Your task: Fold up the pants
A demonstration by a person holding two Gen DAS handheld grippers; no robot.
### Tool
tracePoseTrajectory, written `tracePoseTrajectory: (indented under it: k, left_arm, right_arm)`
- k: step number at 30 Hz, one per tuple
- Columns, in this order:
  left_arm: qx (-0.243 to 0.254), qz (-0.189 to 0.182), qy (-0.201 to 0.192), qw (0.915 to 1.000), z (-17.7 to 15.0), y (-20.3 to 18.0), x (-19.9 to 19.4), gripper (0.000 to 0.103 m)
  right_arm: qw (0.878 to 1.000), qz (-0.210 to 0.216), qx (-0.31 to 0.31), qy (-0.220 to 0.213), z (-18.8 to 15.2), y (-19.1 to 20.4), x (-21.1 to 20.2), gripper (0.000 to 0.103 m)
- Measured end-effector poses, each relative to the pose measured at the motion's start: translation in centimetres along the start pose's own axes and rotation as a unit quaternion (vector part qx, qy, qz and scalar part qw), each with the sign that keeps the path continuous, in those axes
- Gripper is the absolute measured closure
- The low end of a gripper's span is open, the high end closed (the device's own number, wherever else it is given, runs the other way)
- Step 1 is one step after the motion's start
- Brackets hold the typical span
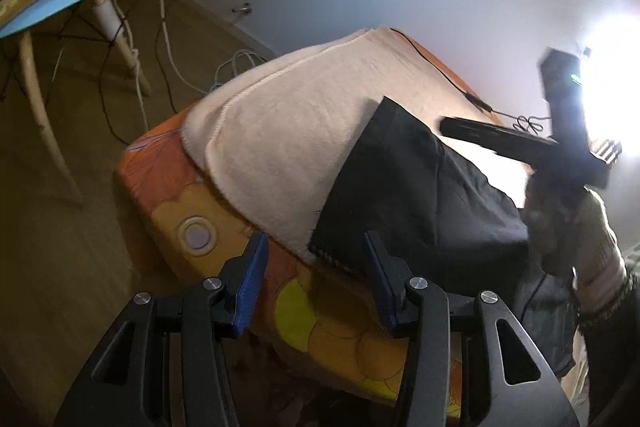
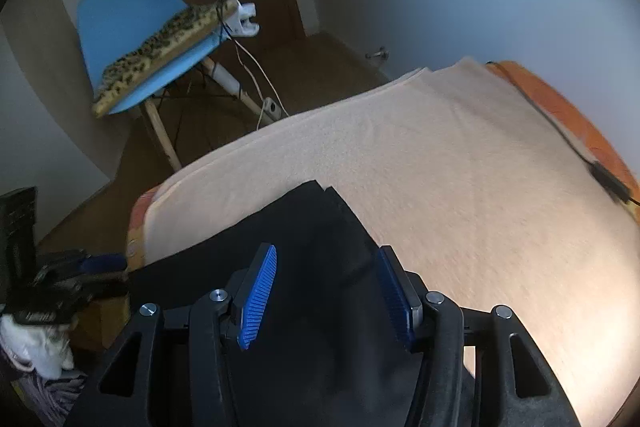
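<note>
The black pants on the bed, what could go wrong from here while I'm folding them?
1. The black pants lie at the near edge of the cream blanket, one corner past its hem, so a tug could drag them off the bed.
2. Both grippers are open and hold nothing; the left gripper sits off the fabric's corner and may close on blanket instead.
3. A black cable crosses the blanket's far side and could snag.

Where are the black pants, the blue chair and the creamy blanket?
black pants (image 2: 304, 227): right wrist view, folded top layer.
blue chair (image 2: 116, 7): right wrist view, backrest.
creamy blanket (image 1: 288, 131): left wrist view, bare middle.
</note>
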State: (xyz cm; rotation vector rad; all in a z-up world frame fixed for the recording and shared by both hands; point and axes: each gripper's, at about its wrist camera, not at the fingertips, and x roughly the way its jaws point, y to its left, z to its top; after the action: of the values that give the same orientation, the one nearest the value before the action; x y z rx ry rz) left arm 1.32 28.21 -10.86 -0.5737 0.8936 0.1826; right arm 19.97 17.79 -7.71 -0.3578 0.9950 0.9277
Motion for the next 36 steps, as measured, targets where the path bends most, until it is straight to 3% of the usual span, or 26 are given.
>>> tracePoseTrajectory:
  k: [6,8,11,15,18,21,24,28,31,36]
  left_arm:
    - [0.036,0.008,-0.005,0.9993,0.1,-1.2,0.6,0.056]
    - [0.041,0.001,-0.005,0.9991,0.1,-1.3,0.7,0.057]
    - [0.045,-0.015,-0.007,0.9989,0.4,-1.3,0.5,0.063]
    - [0.034,-0.024,-0.012,0.999,1.1,-1.2,0.0,0.066]
    - [0.021,-0.03,-0.006,0.9993,1.5,-0.6,0.2,0.066]
    - [-0.002,-0.022,-0.006,0.9997,2.0,0.6,0.3,0.066]
    - [-0.007,-0.012,-0.014,0.9998,2.5,1.3,-0.2,0.066]
    - [-0.027,-0.012,-0.013,0.9995,2.8,2.4,-0.4,0.066]
    - [-0.031,-0.012,-0.01,0.9994,2.7,2.6,-0.3,0.066]
    - [-0.029,-0.013,-0.018,0.9993,3.0,2.3,-0.7,0.066]
  right_arm:
    - [1.0,-0.006,-0.007,0.024,0.6,-0.3,3.5,0.05]
    - [0.999,0.0,-0.016,0.032,0.5,-0.1,3.9,0.071]
    - [0.998,-0.024,-0.036,0.035,0.5,0.4,4.2,0.087]
    - [0.996,-0.075,-0.025,0.035,0.6,-0.3,4.2,0.099]
    - [0.997,-0.064,-0.022,0.028,0.5,-0.5,3.3,0.097]
    - [0.998,-0.062,-0.029,0.014,0.0,1.0,1.7,0.074]
    - [0.998,-0.015,-0.055,-0.011,-1.8,4.2,-1.2,0.069]
    - [0.993,0.043,-0.105,-0.012,-5.1,9.2,-3.2,0.061]
    - [0.987,0.073,-0.14,0.002,-7.3,12.6,-3.1,0.049]
    - [0.975,0.033,-0.218,0.035,-9.9,16.7,-0.9,0.052]
